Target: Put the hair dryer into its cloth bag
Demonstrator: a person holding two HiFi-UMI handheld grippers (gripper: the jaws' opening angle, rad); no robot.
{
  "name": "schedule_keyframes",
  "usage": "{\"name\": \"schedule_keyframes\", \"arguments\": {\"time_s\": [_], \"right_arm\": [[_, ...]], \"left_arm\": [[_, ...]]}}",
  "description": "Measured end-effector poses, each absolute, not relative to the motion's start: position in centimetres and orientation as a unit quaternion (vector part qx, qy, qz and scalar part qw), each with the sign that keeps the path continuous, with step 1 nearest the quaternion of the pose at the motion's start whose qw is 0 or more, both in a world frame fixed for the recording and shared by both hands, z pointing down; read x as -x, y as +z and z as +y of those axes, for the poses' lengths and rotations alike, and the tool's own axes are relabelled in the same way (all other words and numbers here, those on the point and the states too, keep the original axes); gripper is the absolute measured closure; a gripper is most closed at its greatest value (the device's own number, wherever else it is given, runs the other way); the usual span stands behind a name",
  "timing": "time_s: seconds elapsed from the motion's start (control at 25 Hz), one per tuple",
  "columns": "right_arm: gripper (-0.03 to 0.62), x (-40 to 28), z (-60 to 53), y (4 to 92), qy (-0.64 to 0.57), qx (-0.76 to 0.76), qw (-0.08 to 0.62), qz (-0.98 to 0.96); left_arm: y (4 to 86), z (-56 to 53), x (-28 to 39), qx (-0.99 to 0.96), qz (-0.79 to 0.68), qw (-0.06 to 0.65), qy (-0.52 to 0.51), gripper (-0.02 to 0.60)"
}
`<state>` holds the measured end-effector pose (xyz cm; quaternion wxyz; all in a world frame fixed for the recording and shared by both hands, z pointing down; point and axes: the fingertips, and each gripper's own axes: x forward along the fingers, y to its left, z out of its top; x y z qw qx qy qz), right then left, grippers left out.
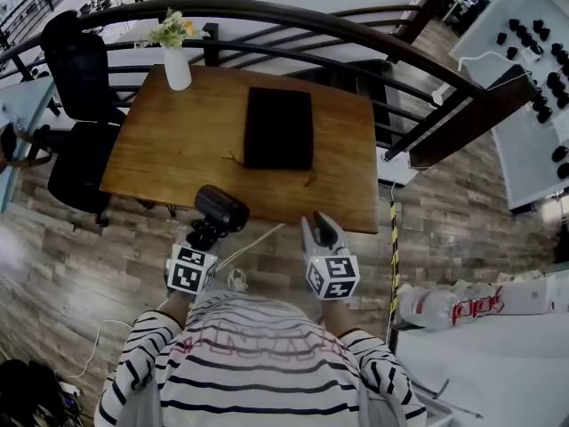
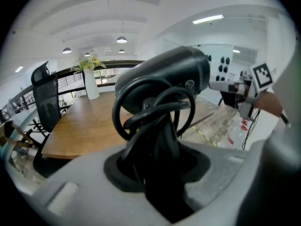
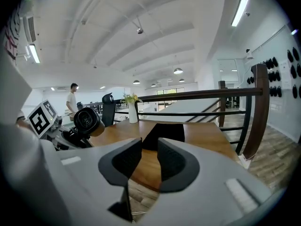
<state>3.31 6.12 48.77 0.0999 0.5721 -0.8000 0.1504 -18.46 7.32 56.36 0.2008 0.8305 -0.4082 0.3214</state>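
The black hair dryer [image 1: 220, 208] hangs just before the table's near edge, its cord wound in loops around the handle. My left gripper [image 1: 206, 231] is shut on that handle and cord; in the left gripper view the hair dryer [image 2: 164, 76] rises out of the left gripper [image 2: 157, 173] with its barrel pointing right. The flat black cloth bag [image 1: 278, 127] lies in the middle of the wooden table [image 1: 169, 158]. My right gripper [image 1: 322, 231] is open and holds nothing, at the table's near edge. In the right gripper view the bag [image 3: 164, 133] shows beyond the right gripper [image 3: 149, 157].
A white vase with flowers [image 1: 177, 68] stands at the table's far left corner. A dark curved railing [image 1: 293, 16] runs behind the table and black office chairs [image 1: 78, 69] stand to its left. A white cable [image 1: 236, 278] lies on the floor by my feet.
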Motion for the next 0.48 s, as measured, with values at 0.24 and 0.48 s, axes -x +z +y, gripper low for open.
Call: {"name": "schedule_keyframes", "arguments": {"time_s": [0.24, 0.48], "right_arm": [[0.502, -2.3, 2.3, 49.8, 0.147, -0.582, 0.12, -0.791], [0.502, -2.6, -0.8, 51.0, 0.124, -0.573, 0.158, -0.794]], "left_arm": [[57.2, 3.0, 19.7, -0.838, -0.387, 0.191, 0.334, 0.428], [58.8, 0.9, 19.3, -0.836, -0.383, 0.205, 0.336, 0.428]]}}
